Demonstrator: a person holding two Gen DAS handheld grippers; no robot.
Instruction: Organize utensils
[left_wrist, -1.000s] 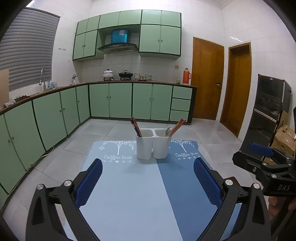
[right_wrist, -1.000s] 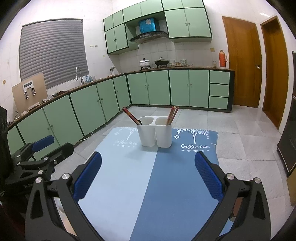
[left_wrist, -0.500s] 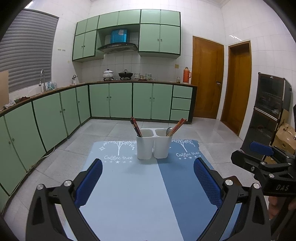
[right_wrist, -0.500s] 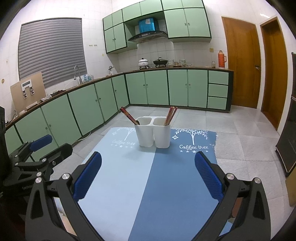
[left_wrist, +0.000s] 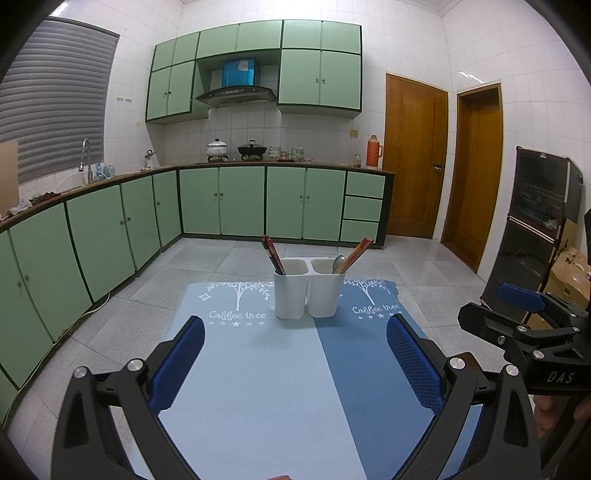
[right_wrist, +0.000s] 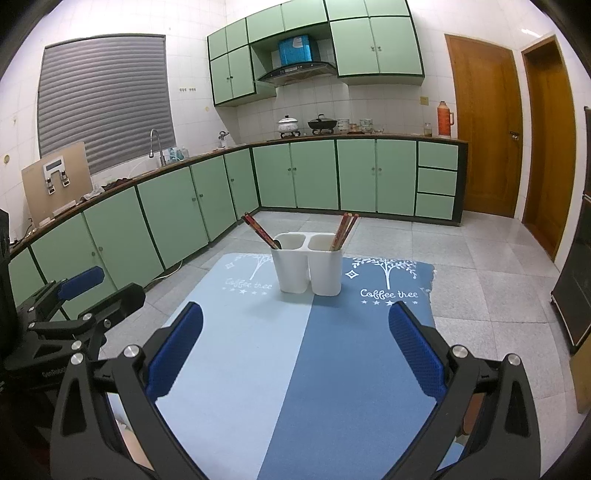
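Green cabinets line the kitchen behind, and your work sits on a two-tone blue mat (left_wrist: 258, 387) spread over the tabletop, filling the lower middle of both views. Near its far edge stands a white two-compartment holder (left_wrist: 306, 291), just above centre in each frame and dead ahead of both grippers. In the left wrist view, dark red chopsticks (left_wrist: 272, 254) lean toward upper left out of the left compartment, while a second bundle (left_wrist: 356, 253) leans toward upper right from the right compartment beside a spoon (left_wrist: 338, 263). Your left gripper (left_wrist: 295, 365) has its jaws spread wide with nothing between the blue pads; your right gripper (right_wrist: 295, 354) is the same, wide apart and empty. The holder lies well apart from both, straight along the fingers' line, and neither hand looks clearly nearer. The utensils' long axes run steeply upward and splay outward, so any reach will probably have to meet the shafts from the side, above the rim.
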